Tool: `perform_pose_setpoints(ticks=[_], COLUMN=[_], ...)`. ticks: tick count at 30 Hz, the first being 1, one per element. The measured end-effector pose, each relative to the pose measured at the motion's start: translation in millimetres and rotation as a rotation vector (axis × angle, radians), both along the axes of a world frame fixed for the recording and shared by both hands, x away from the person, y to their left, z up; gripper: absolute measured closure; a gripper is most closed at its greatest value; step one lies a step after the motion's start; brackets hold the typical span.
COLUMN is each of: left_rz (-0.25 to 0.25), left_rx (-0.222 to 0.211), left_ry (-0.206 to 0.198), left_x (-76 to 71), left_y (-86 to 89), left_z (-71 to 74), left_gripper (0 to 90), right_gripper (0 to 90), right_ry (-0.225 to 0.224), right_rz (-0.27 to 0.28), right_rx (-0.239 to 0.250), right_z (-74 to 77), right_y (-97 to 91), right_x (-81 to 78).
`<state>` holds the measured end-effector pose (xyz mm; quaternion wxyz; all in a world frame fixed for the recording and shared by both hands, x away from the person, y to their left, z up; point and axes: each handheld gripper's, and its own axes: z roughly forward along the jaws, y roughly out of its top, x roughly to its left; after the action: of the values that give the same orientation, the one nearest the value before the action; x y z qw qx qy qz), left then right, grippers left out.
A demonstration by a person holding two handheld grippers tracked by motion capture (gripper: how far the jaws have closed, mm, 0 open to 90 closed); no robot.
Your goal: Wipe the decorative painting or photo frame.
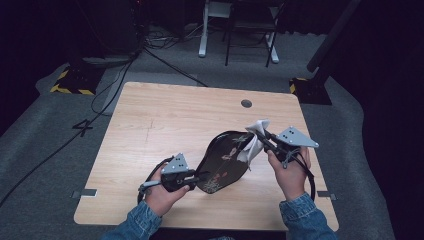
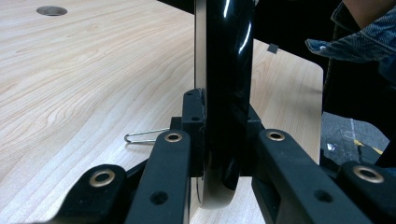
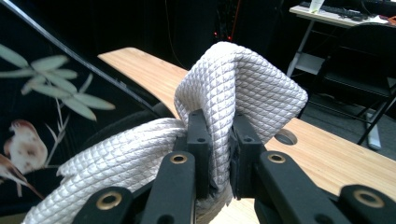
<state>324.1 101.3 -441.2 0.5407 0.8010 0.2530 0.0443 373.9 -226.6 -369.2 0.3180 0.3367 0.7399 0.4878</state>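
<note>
tray (image 1: pixel 222 162): sits mid-surface, lifted at its 7 o'clock edge, stiff, glossy, so we figure it's slippery | left tongs (image 1: pixel 196 179) clamped tight on that rim | right tongs (image 1: pixel 261 134) pinched on soft white cloth (image 1: pixel 254 142) at tray's 2 o'clock, light and floppy

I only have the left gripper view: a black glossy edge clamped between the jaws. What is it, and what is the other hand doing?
Observer: It is a dark tray with painted birds and leaves; the left hand-held gripper holds its near rim, tilted up off the table.
Operator: And the other hand?
Observer: The right hand-held gripper is shut on a white cloth, bunched between its jaws.
Operator: Is the cloth on the tray?
Observer: In the high view it hangs against the tray's far right edge.
</note>
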Motion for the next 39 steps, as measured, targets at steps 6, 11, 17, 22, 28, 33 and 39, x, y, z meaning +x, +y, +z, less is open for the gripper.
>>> perform_pose_setpoints(ticks=[6,11,17,22,28,33,39], left_rz=[-0.001,-0.003,-0.003,-0.004,-0.008,-0.009,-0.008], left_rx=[0.001,0.0,0.001,0.002,0.003,0.002,0.003], left_ry=[-0.002,-0.004,-0.003,-0.004,-0.005,-0.005,-0.004], left_x=[0.1,0.2,0.2,0.0,0.3,0.4,0.3], left_y=[0.1,0.0,-0.3,-0.9,-0.6,-0.6,-0.6], left_z=[0.0,-0.2,-0.2,0.0,-0.1,-0.1,-0.1], left_gripper=[80.1,80.1,80.1,80.1,80.1,80.1,80.0], right_gripper=[81.4,81.4,81.4,81.5,81.5,81.6,81.6], right_ry=[0.014,0.032,0.025,0.022,0.033,0.059,0.087], right_rz=[-0.004,-0.021,-0.02,0.033,0.065,0.089,0.111], right_rx=[-0.011,-0.026,-0.039,-0.076,-0.093,-0.082,-0.089], right_z=[-5.6,-10.7,-8.5,-9.3,-12.9,-17.5,-24.7], right_y=[-1.5,-12.4,-20.4,-12.0,-8.0,-10.2,-10.1], right_x=[-0.8,-5.7,-17.1,-25.4,-24.2,-24.3,-24.5])
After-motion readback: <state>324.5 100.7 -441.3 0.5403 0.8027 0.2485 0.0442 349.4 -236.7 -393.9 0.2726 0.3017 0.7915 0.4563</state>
